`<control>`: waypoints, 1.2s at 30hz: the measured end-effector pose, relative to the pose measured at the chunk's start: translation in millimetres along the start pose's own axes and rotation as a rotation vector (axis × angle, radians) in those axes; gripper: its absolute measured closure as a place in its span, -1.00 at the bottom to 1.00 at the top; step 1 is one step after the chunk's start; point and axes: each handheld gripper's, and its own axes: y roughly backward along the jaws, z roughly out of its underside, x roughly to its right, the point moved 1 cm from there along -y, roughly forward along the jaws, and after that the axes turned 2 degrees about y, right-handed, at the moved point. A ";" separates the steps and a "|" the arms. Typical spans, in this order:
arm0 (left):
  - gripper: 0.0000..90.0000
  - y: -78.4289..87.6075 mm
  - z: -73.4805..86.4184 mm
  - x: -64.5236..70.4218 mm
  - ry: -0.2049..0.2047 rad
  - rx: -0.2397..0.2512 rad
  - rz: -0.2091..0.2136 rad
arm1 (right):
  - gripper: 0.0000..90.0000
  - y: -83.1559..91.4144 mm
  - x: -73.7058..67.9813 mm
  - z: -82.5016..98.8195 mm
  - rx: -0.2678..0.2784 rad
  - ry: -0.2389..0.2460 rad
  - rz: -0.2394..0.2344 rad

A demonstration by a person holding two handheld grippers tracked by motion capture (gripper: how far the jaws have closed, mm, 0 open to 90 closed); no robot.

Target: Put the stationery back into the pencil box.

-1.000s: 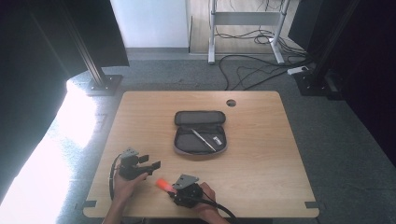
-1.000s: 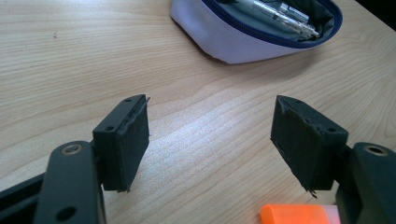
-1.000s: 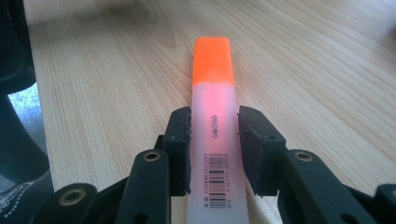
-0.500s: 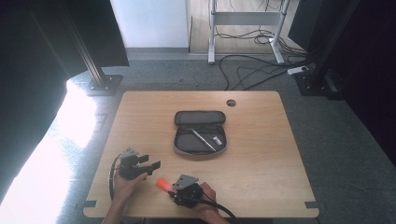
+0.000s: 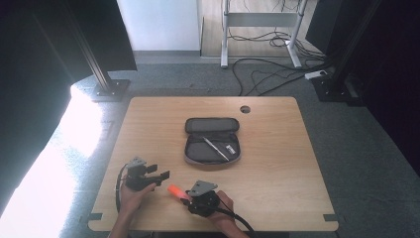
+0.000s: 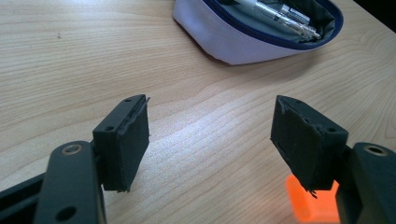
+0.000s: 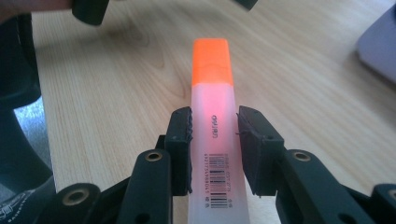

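Right hand-held gripper [image 7: 214, 126] was clamped on the orange highlighter [image 7: 214, 116], cap forward just above the bench [image 5: 277, 163], probably headed for the open pencil case [image 5: 213, 148]. Left hand-held gripper [image 6: 212, 135] sat wide apart, empty, maybe to take the cap.

One high camera over the table [image 5: 277, 163]; two low close tool cameras, both sharing the pouch [image 6: 243, 42].

Orange highlighter [image 7: 212, 116]; grey pencil case [image 5: 213, 148]; black jaws.
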 end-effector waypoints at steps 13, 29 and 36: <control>-0.36 0.5 0.0 -0.5 0.004 -0.001 -0.002 | 0.46 21.2 14.3 -6.2 0.058 -0.029 0.031; -0.36 -0.8 0.2 0.3 0.003 -0.006 0.000 | 0.46 37.0 30.5 -9.2 0.099 -0.063 0.070; -0.36 -1.9 0.3 0.9 -0.001 -0.010 0.000 | 0.46 39.7 38.0 -9.5 0.106 -0.074 0.087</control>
